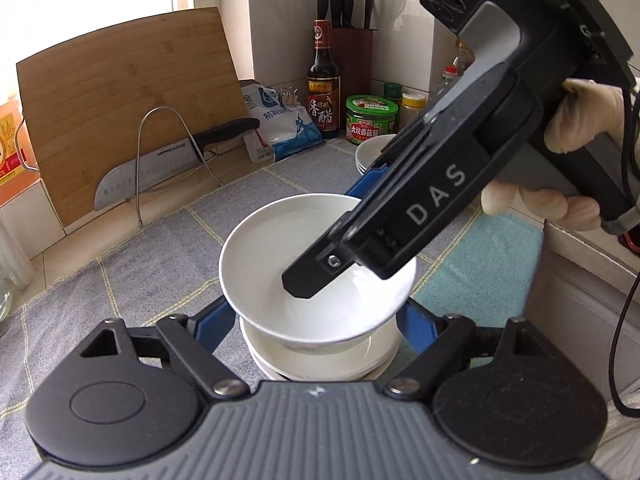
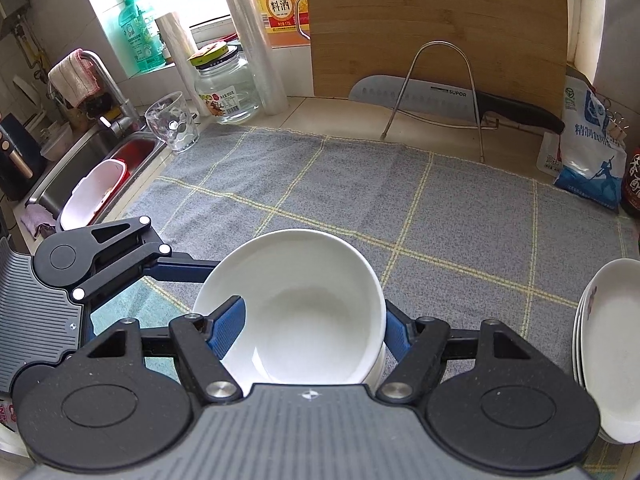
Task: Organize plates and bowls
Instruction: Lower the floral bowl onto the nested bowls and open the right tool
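A white bowl [image 1: 296, 256] tilts over a short stack of white bowls [image 1: 320, 360] on the grey checked cloth [image 1: 120, 264]. My right gripper [image 1: 316, 264] is shut on the tilted bowl's rim, one finger inside it and one outside; the bowl also shows in the right wrist view [image 2: 304, 308]. My left gripper [image 1: 316, 320] is open, its blue fingers [image 1: 216, 320] standing either side of the lower stack, apart from it. A stack of white plates [image 2: 608, 344] lies at the cloth's right edge, also visible in the left wrist view [image 1: 370, 154].
A bamboo cutting board [image 1: 120, 92] and a knife [image 1: 160, 168] in a wire rack stand at the back. Vinegar bottle [image 1: 323, 80], jars, a knife block [image 1: 350, 32] and a salt bag [image 1: 280, 124] crowd the corner. A glass [image 2: 173, 120], a jar [image 2: 228, 88] and the sink [image 2: 92, 168] lie left.
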